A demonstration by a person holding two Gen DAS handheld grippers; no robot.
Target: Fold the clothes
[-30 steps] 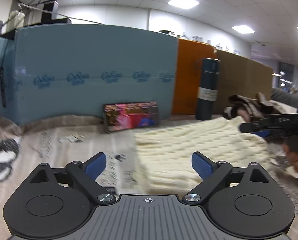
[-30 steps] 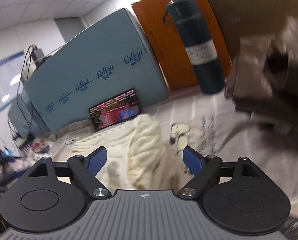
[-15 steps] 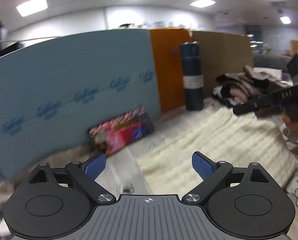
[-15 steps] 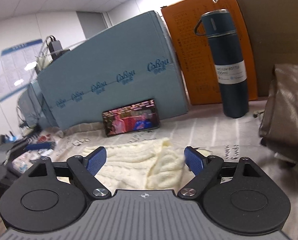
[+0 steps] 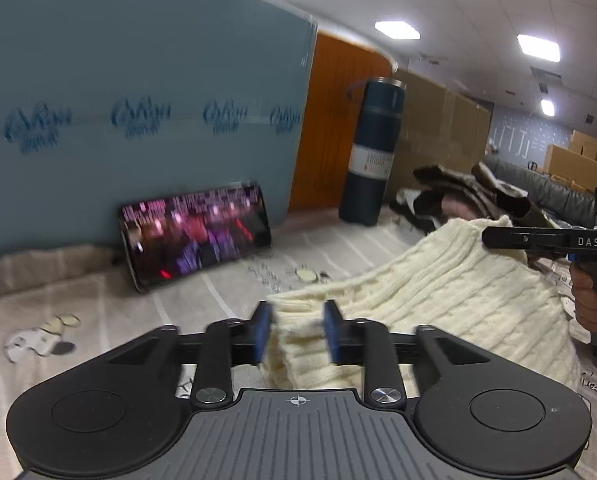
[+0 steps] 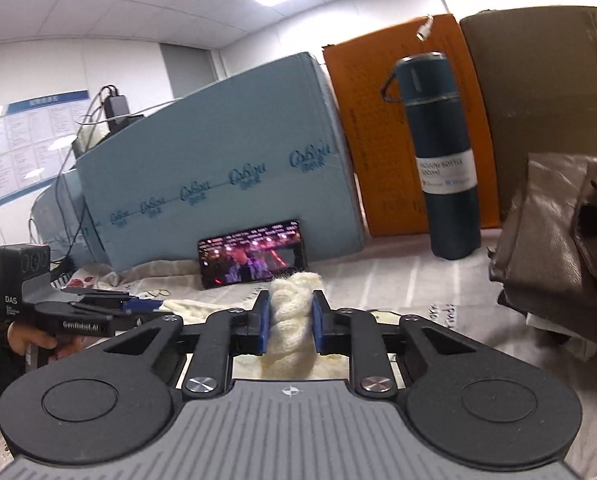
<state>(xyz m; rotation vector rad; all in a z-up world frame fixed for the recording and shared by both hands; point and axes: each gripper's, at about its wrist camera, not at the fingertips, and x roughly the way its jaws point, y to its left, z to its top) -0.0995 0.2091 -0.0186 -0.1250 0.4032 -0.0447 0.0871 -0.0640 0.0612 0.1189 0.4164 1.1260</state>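
Observation:
A cream cable-knit sweater (image 5: 438, 288) lies on the printed cloth and stretches between my two grippers. My left gripper (image 5: 296, 330) is shut on its near left edge, with knit bunched between the blue pads. My right gripper (image 6: 290, 316) is shut on a bunched corner of the same sweater (image 6: 292, 312), held raised. The right gripper also shows in the left wrist view (image 5: 498, 238) at the sweater's far right corner. The left gripper shows in the right wrist view (image 6: 138, 306) at the left.
A lit phone (image 5: 196, 236) leans on a blue foam board (image 5: 138, 120). A dark blue flask (image 5: 372, 152) stands before an orange board (image 5: 338, 128). A pile of brown garments (image 6: 558, 240) lies at the right. The printed cloth (image 5: 78, 308) covers the table.
Both grippers were open above the sweater. Now each has shut on an edge of it, and the right corner is lifted off the cloth.

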